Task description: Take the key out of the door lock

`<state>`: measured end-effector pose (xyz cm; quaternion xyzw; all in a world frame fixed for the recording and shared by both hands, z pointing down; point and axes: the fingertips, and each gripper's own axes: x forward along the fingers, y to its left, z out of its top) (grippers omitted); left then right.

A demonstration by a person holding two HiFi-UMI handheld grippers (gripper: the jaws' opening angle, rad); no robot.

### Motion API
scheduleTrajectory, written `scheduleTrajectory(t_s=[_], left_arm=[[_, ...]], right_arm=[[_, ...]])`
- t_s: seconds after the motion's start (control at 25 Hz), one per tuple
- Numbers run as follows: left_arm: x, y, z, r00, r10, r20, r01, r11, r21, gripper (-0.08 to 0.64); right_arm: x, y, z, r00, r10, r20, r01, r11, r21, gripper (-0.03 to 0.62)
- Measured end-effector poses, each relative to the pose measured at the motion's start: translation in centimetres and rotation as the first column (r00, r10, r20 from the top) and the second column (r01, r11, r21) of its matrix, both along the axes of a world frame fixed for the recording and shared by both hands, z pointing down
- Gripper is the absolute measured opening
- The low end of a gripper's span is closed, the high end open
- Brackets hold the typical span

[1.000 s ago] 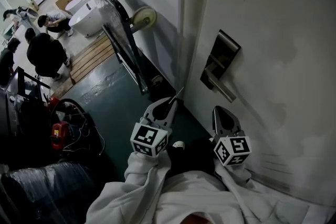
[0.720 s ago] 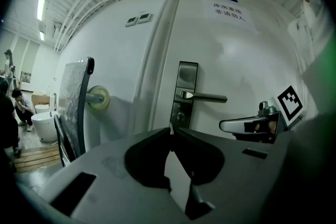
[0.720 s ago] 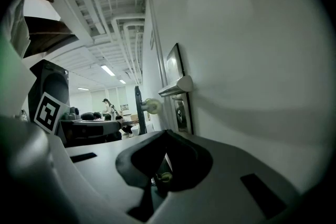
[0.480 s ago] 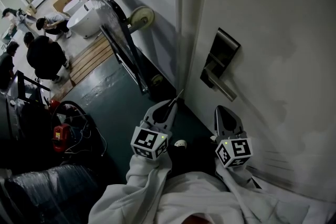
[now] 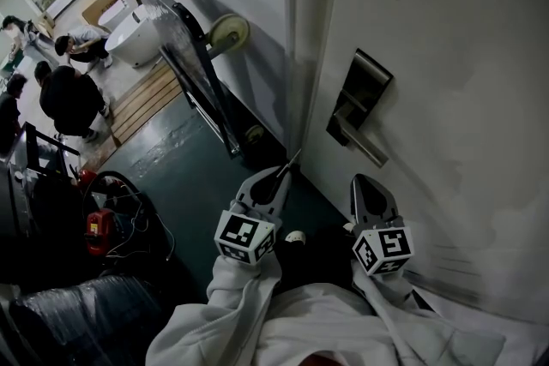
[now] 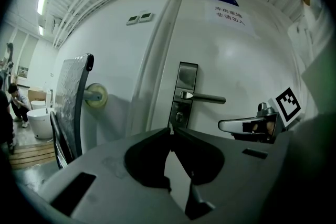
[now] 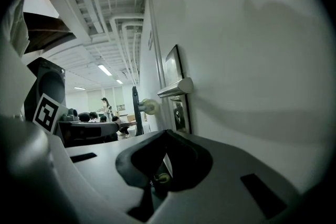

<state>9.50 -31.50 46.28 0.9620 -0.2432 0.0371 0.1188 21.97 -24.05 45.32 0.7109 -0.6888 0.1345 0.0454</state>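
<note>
Upper left: tilted cart (image 5: 196,77) w/ 2 round cream wheels (image 5: 230,32). Lower centre: 2 arms in white cloth sleeves (image 5: 244,309), side by side, both pointing at the door. Left gripper (image 5: 281,172), grey plastic, jaws pinched tight on 1 thin metal key (image 5: 292,159). Key blade pokes past the tips, clear of the lock, lower left of it. Smooth white door (image 5: 455,21) fills the right. On it: 1 rectangular metal lock plate (image 5: 367,86) w/ 1 straight lever (image 5: 367,145). Right gripper (image 5: 365,181) sits below the lever, jaws closed, nothing in them.
</note>
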Motion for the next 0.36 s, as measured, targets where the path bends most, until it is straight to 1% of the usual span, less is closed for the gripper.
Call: scheduleTrajectory(t_s=[0.36], left_arm=[[0.18, 0.19, 0.02, 1.000, 0.009, -0.002, -0.009, 1.000, -0.003, 0.026]], right_arm=[[-0.07, 0.31, 0.17, 1.000, 0.003, -0.001, -0.003, 1.000, -0.008, 0.051]])
